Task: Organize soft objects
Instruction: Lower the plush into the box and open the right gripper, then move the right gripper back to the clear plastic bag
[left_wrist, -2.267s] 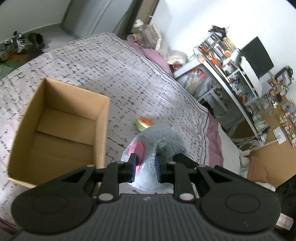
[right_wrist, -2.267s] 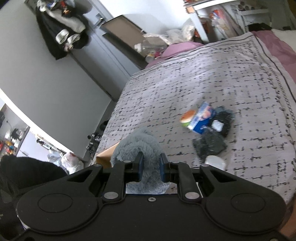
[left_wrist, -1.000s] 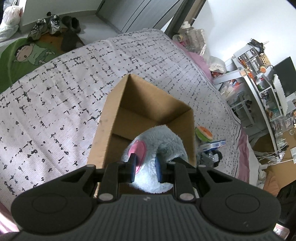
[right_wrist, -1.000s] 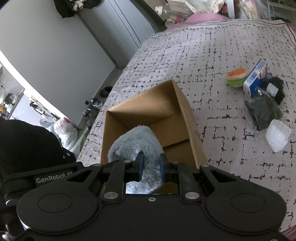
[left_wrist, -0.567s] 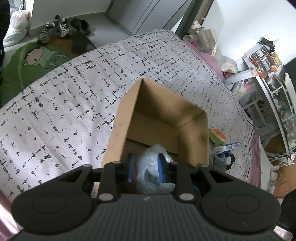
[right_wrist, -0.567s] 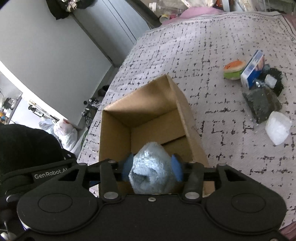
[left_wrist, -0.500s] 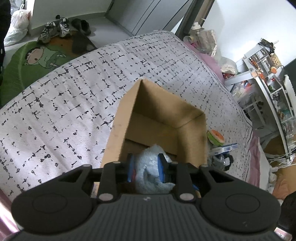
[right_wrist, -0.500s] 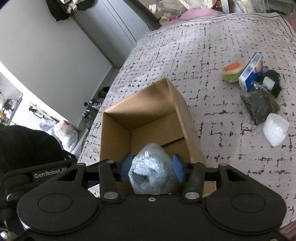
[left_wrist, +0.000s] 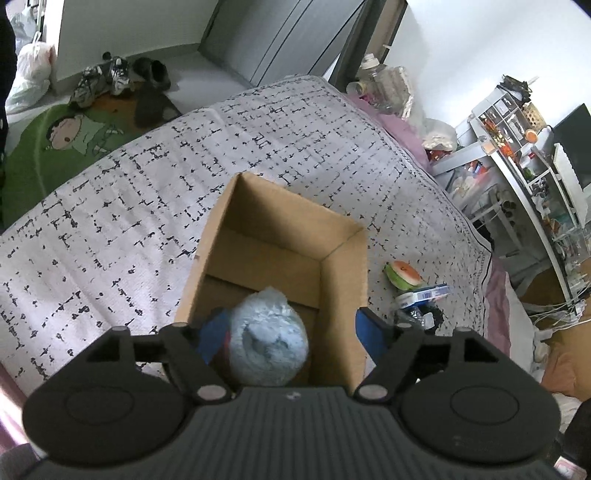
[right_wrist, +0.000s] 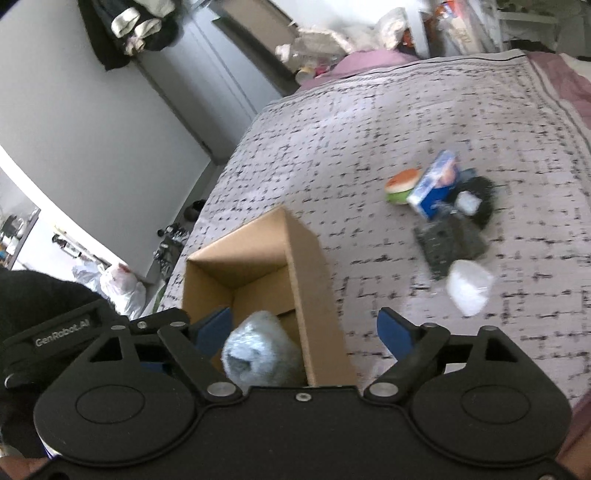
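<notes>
Jaws opening clear of the fluffy pale-blue plush toy (left_wrist: 267, 332) now lying inside the open brown cardboard box (left_wrist: 343, 280), the left gripper (left_wrist: 286, 332) and right gripper (right_wrist: 308, 332) finish a drop-off, the remaining cluttered items (right_wrist: 439, 206) on the patterned bedspread (left_wrist: 110, 221) likely next.

Shoes (left_wrist: 101, 79) sit on the floor beside a green cartoon rug (left_wrist: 55, 144). A white bag (left_wrist: 26, 79) lies by the wall. Cluttered shelves (left_wrist: 517, 147) stand past the bed's far side. Dark clothes (right_wrist: 129, 26) hang by a grey door (right_wrist: 221, 74).
</notes>
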